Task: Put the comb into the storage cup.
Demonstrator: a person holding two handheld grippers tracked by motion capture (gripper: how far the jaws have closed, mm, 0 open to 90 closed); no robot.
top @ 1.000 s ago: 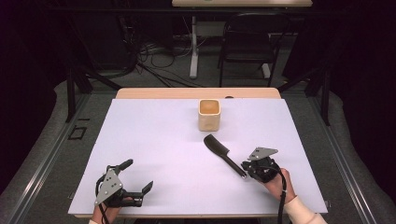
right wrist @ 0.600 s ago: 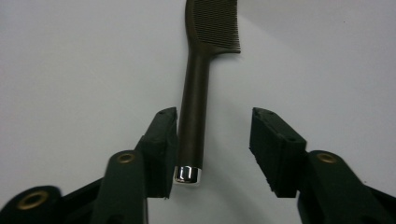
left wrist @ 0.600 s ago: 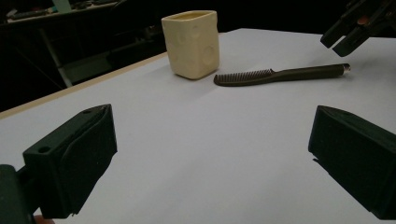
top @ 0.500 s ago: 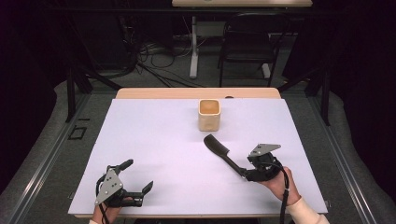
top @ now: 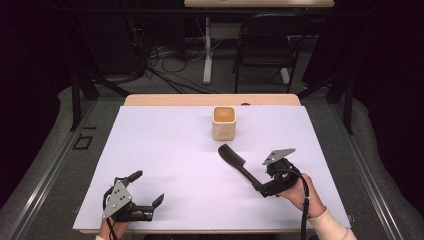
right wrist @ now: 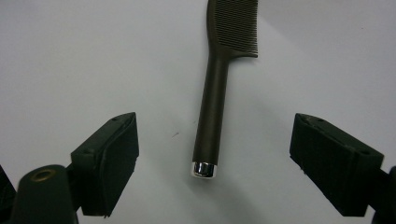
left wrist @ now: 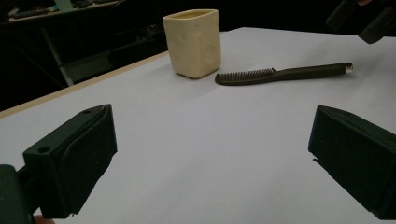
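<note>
A dark comb [top: 239,164] lies flat on the white table [top: 170,150], teeth end toward a cream square cup [top: 223,122]. My right gripper [top: 267,180] is open at the comb's handle end. In the right gripper view the comb [right wrist: 212,116] runs up between the two jaws, its silver cap [right wrist: 204,169] lying level with them, and the right gripper [right wrist: 215,126] touches nothing. My left gripper [top: 146,189] is open and empty near the front left edge. From the left gripper [left wrist: 212,121], the cup [left wrist: 193,43] and comb [left wrist: 280,73] lie far ahead.
The cup stands upright at the table's far middle, just behind the comb's teeth. A wooden strip [top: 210,100] borders the table's far edge. Beyond it are a chair [top: 265,45], cables and dark floor. The other gripper [left wrist: 362,18] shows at the top right of the left gripper view.
My right gripper has shifted slightly left and toward the front, settling over the comb's handle end. The comb, the cup and the left gripper have stayed put.
</note>
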